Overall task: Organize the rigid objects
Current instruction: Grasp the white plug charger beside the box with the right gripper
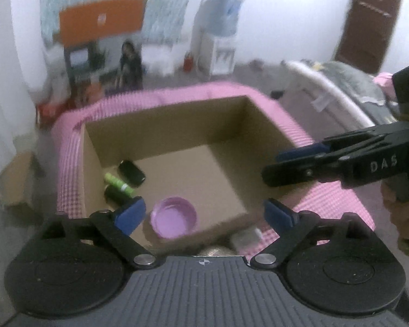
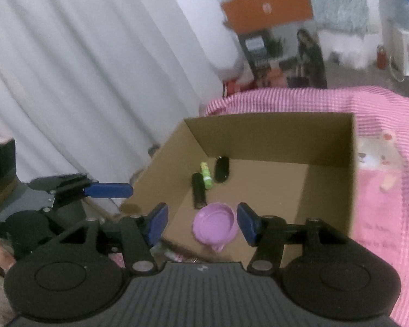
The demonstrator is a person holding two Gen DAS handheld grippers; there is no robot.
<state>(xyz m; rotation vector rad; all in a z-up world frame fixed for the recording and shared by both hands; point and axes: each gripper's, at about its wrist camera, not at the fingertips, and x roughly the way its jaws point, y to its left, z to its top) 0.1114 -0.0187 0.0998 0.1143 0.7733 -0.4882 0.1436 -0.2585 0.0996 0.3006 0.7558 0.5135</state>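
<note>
Pink checked cloth (image 2: 381,218) covers the soft surface where an open cardboard box (image 2: 272,133) sits, its plain brown walls smooth and square-cornered. On the box floor lies a round lilac plastic lid (image 2: 214,224), shallow and rimmed, hollow side up (its edge is smeared by blur in both views). Toward the far corner three small things lie close together: a black cylinder (image 2: 198,192), a slim bright green tube (image 2: 206,175) with a pale band, just beside it, and a glossy black oval case (image 2: 221,169) beyond. The left gripper (image 1: 204,212) hangs above the near edge of the box with its blue padded fingers spread wide and nothing between them. The right gripper (image 2: 201,222) is likewise unclenched over the box; the lid appears between its blue pads in its own view, but it lies on the box floor and the pads do not press it. Outside the near wall of the box, a pale blocky thing (image 1: 245,235) and a rounded metallic thing (image 1: 215,251) rest on the cloth, partly hidden by the left gripper's body. White folded curtains (image 2: 81,68) hang to one side, and an orange board (image 2: 267,6) and a water dispenser (image 1: 220,41) stand blurred in the background.
</note>
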